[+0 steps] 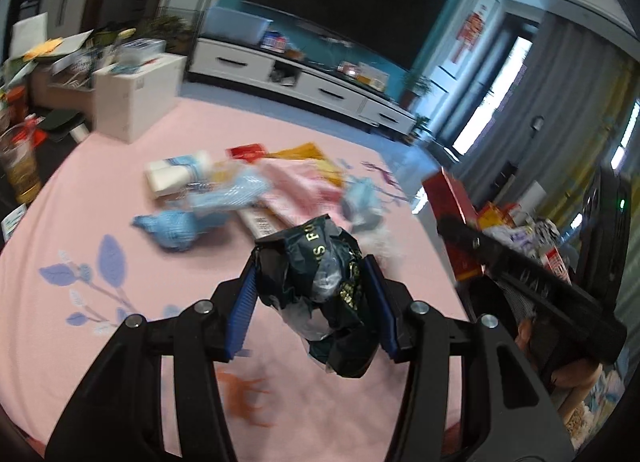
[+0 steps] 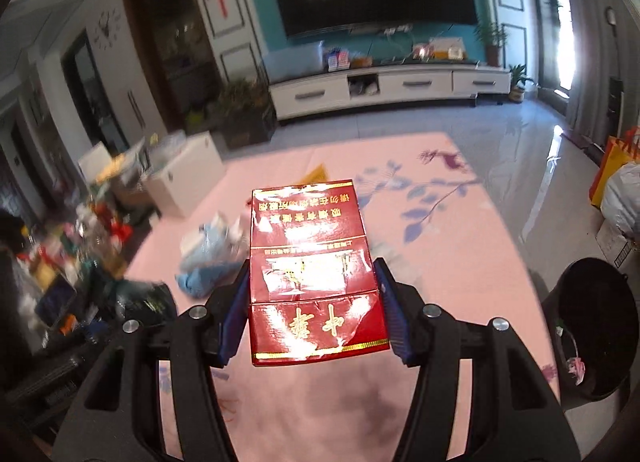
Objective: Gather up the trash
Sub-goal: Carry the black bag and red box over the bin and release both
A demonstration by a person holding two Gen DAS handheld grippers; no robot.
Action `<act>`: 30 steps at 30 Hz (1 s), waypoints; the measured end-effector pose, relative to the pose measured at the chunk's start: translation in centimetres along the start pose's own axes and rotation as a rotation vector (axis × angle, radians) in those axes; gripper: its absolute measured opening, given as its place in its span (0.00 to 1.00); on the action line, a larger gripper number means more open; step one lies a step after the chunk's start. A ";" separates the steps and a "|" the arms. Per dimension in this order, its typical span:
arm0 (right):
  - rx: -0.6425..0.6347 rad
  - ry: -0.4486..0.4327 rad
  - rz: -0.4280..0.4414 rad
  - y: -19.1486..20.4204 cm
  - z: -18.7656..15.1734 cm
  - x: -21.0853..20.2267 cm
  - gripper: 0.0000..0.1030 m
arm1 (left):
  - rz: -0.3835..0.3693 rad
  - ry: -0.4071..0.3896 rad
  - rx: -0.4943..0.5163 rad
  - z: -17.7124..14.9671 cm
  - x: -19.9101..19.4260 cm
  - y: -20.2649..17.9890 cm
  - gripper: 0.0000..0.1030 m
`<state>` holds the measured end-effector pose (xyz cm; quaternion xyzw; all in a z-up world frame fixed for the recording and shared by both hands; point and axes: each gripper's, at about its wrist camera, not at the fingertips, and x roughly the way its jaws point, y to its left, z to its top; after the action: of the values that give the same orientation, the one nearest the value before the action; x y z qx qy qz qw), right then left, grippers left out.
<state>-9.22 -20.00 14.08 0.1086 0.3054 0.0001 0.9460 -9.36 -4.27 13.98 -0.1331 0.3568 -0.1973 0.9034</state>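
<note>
My left gripper [image 1: 311,264] is shut on a crumpled dark green bag [image 1: 320,302] with gold lettering and clear plastic stuffed in it, held above the pink rug [image 1: 100,202]. My right gripper [image 2: 312,272] is shut on a flat red carton [image 2: 304,222] with gold characters, clamped at both sides. In the left wrist view the right gripper's black body [image 1: 532,282] and the red carton [image 1: 452,198] show at the right. More trash [image 1: 224,194] lies on the rug: blue wrappers, a white roll, red and yellow papers. A black bin [image 2: 596,326] stands on the floor at the right.
A white box [image 1: 136,98] and cluttered goods stand at the rug's left edge. A white TV cabinet [image 2: 384,90] runs along the far wall under a dark screen. Bags and a parcel [image 2: 620,190] sit behind the bin. Glossy tiled floor [image 2: 520,158] borders the rug.
</note>
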 end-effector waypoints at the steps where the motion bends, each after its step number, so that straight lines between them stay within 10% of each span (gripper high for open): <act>1: 0.009 -0.021 -0.013 -0.7 0.2 -0.7 0.57 | -0.005 0.001 0.016 0.0 0.2 -1.0 0.51; 30: 0.582 -0.148 -0.444 -26.5 -3.2 -9.3 0.57 | -0.231 0.208 0.440 -6.4 15.8 -29.4 0.51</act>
<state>-20.41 -45.84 11.45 0.3038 0.2393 -0.2998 0.8721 -10.95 -38.08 11.25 0.0475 0.3788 -0.3846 0.8405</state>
